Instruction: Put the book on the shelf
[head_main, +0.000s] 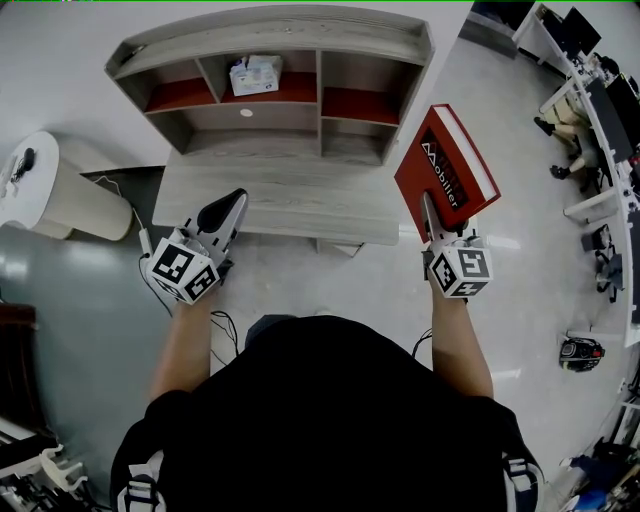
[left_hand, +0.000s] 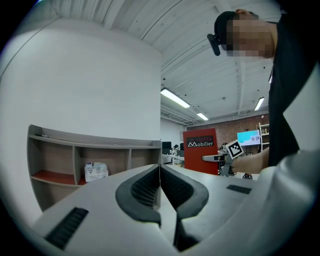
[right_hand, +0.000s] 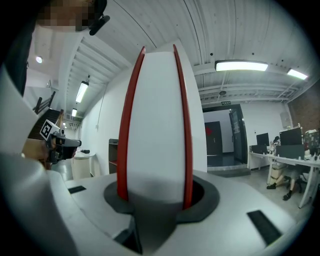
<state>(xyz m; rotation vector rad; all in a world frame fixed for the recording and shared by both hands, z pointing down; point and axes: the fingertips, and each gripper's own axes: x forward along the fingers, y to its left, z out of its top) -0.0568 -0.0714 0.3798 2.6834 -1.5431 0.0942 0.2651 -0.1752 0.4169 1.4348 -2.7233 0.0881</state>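
Grey-wood table ahead, with a matching shelf standing along its back edge. Far left, down on the floor and apart from the table: white rounded stand. Next, left hand-held gripper over the table's front left part, clenched on nothing, dark pads pressed flat against each other in the left gripper view. Behind it, in the shelf's upper middle compartment, on a red floor: white packet. Further right, right hand-held gripper grasping the red book by its lower edge, jaws spread to the book's thickness, one red cover against each pad and the white page block between. Book held aloft and tilted, lettered cover upward, just beside the shelf's right end and above the table's right front corner, not yet in any compartment. Far right: office desks and a seated person.
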